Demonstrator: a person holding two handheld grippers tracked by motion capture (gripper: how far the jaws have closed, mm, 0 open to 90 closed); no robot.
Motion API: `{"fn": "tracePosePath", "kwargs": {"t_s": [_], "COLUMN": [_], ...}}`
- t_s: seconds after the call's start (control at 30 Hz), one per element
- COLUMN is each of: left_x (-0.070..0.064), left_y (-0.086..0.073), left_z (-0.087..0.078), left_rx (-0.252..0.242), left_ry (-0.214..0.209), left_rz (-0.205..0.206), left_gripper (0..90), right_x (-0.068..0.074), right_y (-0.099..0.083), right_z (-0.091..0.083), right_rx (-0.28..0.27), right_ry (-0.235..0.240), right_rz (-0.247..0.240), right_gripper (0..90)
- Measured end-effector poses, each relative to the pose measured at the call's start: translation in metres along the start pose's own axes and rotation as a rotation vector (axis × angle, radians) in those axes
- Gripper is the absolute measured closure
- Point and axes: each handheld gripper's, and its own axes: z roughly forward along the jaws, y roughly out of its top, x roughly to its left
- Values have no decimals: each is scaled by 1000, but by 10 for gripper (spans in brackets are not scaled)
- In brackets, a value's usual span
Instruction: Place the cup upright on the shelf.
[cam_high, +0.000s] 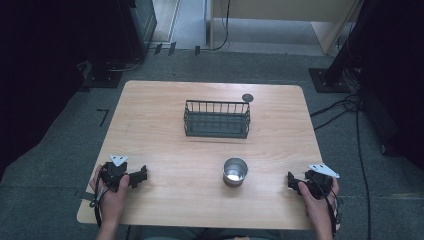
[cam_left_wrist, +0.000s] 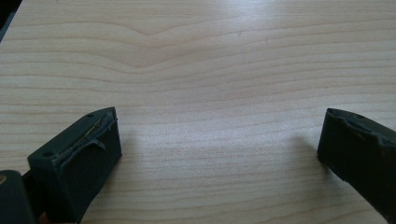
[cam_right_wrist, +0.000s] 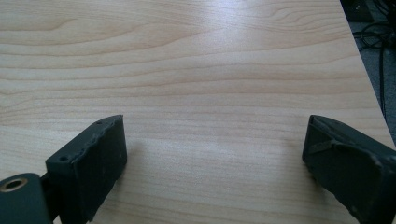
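Note:
A dark wire basket (cam_high: 217, 119) stands on the wooden table (cam_high: 165, 150), a little behind its middle. A shiny metal cup (cam_high: 235, 171) stands upright in front of it, toward the near edge. My left gripper (cam_high: 141, 176) rests low at the near left, held in a hand, jaws pointing toward the cup. In the left gripper view my left gripper (cam_left_wrist: 219, 130) is open over bare wood. My right gripper (cam_high: 290, 180) sits at the near right, jaws pointing left. In the right gripper view my right gripper (cam_right_wrist: 212, 135) is open, nothing between its jaws.
A small dark round disc (cam_high: 247, 97) lies on the table just behind the basket's right end. Cables (cam_high: 345, 107) run over the grey floor to the right of the table. Dark equipment (cam_high: 125, 30) stands beyond the far left corner.

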Motion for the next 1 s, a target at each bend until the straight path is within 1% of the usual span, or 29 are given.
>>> {"fn": "tracePosePath", "kwargs": {"t_s": [0.27,0.37,0.4,0.43,0.47,0.5,0.53,0.57,0.6,0.63,0.7,0.83,0.9,0.93,1.0], "left_x": [0,0,0,0,0,0,0,0,0,0,0,0,0,0,0], "left_y": [0,0,0,0,0,0,0,0,0,0,0,0,0,0,0], "left_z": [0,0,0,0,0,0,0,0,0,0,0,0,0,0,0], "left_rx": [0,0,0,0,0,0,0,0,0,0,0,0,0,0,0], "left_ry": [0,0,0,0,0,0,0,0,0,0,0,0,0,0,0], "left_rz": [0,0,0,0,0,0,0,0,0,0,0,0,0,0,0], "left_gripper": [0,0,0,0,0,0,0,0,0,0,0,0,0,0,0], "right_x": [0,3,5,10,10,17,17,21,27,31,38,52,59,59,67], "right_y": [0,0,1,1,1,2,2,3,4,4,5,7,8,8,9], "right_z": [0,-1,-2,-5,-5,-8,-8,-9,-10,-11,-12,-15,-16,-16,-16], "right_rx": [0,8,11,6,6,-8,-8,-14,-14,-13,-15,-22,-24,-24,-29], "right_ry": [1,-4,6,37,37,55,55,60,77,88,107,148,164,164,183], "right_rz": [2,6,4,-14,-14,-34,-34,-42,-63,-72,-78,-113,-124,-124,-138], "right_gripper": [62,66,61,33,33,29,29,29,29,29,29,29,29,29,29]}}
